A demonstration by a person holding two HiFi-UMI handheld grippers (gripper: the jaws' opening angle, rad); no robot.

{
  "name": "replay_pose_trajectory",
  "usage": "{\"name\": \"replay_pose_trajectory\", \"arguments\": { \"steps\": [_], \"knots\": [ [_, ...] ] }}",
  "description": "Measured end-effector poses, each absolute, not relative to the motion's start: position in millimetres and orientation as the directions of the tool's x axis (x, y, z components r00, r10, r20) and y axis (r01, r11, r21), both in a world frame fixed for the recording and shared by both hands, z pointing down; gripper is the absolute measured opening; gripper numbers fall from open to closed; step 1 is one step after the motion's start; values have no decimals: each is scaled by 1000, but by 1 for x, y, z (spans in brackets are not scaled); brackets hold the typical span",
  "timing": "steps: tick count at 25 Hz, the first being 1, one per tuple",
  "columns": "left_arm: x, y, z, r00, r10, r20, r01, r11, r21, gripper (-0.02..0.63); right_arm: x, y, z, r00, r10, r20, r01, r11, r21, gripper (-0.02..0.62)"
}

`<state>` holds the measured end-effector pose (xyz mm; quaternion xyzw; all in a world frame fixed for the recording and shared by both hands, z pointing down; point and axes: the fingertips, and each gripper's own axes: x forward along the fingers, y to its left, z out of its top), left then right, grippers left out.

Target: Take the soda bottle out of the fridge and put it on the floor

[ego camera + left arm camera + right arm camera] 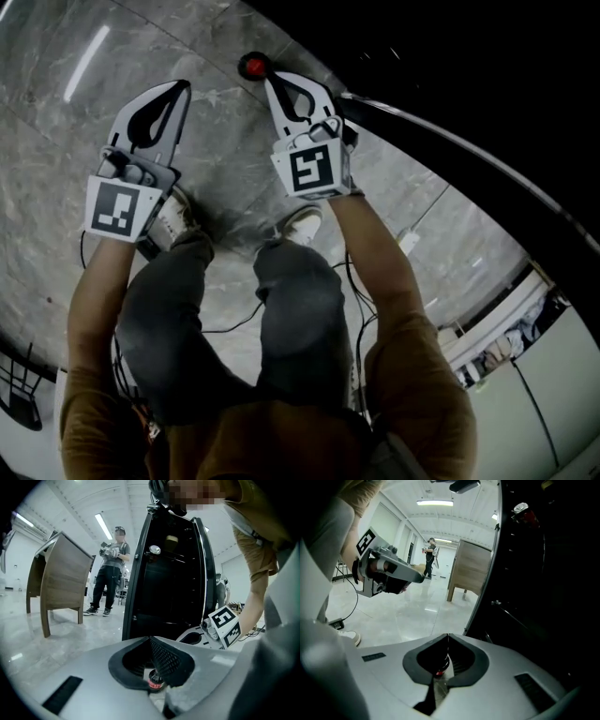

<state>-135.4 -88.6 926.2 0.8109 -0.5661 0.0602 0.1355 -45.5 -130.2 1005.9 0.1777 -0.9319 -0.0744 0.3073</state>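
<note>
A tall black fridge (164, 588) stands with its door open, and a silver-topped container (154, 550) and a dark jar (171, 543) sit on its upper shelf. The dark plastic soda bottle with a red cap (253, 66) is out of the fridge. It stands upright on the grey marbled stone floor (56, 141) just in front of the fridge's open side.

The left gripper (184, 87), grey-white with black ribbed pads, hangs above the floor on the side of the bottle away from the fridge. Its jaws are clenched tip to tip with nothing caught between them. In the left gripper view the bottle's red label shows only through the loop behind the closed tips, down on the floor.

The right gripper (270, 81) is the one nearer the fridge, and its tip is just beside the red cap. Its jaws are also pressed together and empty. In the right gripper view the bottle again shows below, through the gap behind the tips.

The person's grey-trousered legs (291, 309) and white shoes (298, 223) are in front of the fridge, with thin black cables (234, 323) trailing across the floor beside them.

Well away from the fridge stands a light wooden cabinet on legs (65, 581). Between it and the fridge, farther back, a second person (110, 573) stands holding something.
</note>
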Motion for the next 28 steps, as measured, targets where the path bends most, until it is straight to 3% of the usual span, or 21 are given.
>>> {"name": "replay_pose_trajectory", "arguments": {
  "steps": [28],
  "knots": [
    [-143,-47,636,239,-939,246,-965,-201,167,2,-56,-85,694,-753,-375,540,-304,927,219,2]
  ]
}}
